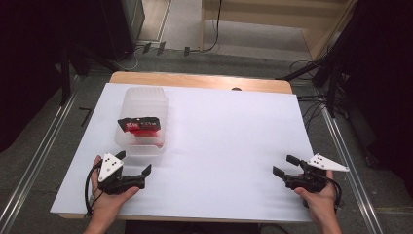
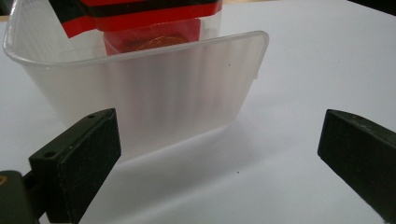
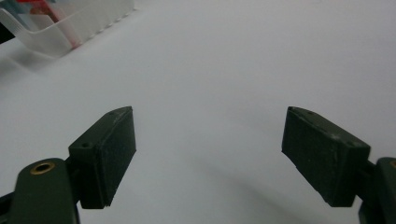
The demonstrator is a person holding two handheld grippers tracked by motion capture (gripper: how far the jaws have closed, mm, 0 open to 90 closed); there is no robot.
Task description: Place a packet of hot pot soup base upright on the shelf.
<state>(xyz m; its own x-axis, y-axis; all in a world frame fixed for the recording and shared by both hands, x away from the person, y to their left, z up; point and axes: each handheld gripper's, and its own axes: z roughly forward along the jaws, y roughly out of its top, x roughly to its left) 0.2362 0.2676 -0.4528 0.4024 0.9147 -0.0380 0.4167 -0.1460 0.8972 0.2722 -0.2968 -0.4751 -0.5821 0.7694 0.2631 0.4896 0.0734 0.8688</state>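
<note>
Both claws, left [image 1: 133, 162] and right [image 1: 285, 165], released and gripping nothing; I see a red-black packet [image 1: 140, 126], partly hidden inside the translucent tub [image 1: 142, 146].

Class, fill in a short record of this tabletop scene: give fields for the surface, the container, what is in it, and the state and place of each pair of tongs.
surface: white sheet over a wooden table
container: translucent ribbed plastic tub, upright, on the left of the sheet
contents: red-and-black snack packet, lying across the tub's inside
left tongs: open, holding nothing, just short of the tub's near wall
right tongs: open, holding nothing, over bare sheet on the right side
</note>
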